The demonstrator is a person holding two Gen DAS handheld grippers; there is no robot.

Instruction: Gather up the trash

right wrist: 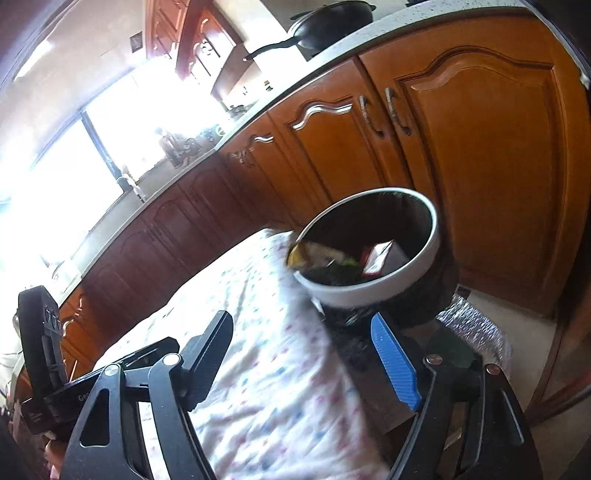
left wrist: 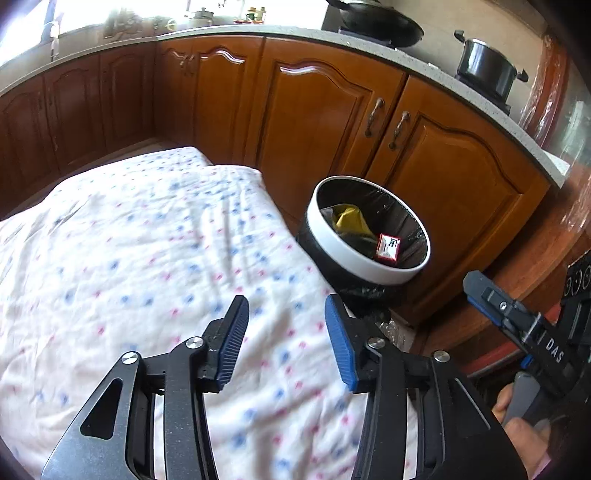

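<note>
A round white-rimmed trash bin (left wrist: 325, 243) with a black liner stands on the floor beside the table. In it lie a yellow wrapper (left wrist: 349, 219) and a red and white small box (left wrist: 388, 248). The bin (right wrist: 388, 288) also shows in the right wrist view with the red box (right wrist: 378, 258) and a yellow wrapper (right wrist: 297, 254) at its rim. My left gripper (left wrist: 286, 332) is open and empty above the tablecloth. My right gripper (right wrist: 303, 354) is open and empty near the table's edge, short of the bin. The right gripper also shows in the left wrist view (left wrist: 517, 321).
The table is covered by a white cloth with blue and pink dots (left wrist: 147, 251). Brown wooden cabinets (left wrist: 314, 122) run behind under a light countertop (left wrist: 436, 66). A black pot (left wrist: 484, 70) and a wok (left wrist: 380, 22) sit on the stove. A crinkled silver bag (right wrist: 476, 328) lies on the floor.
</note>
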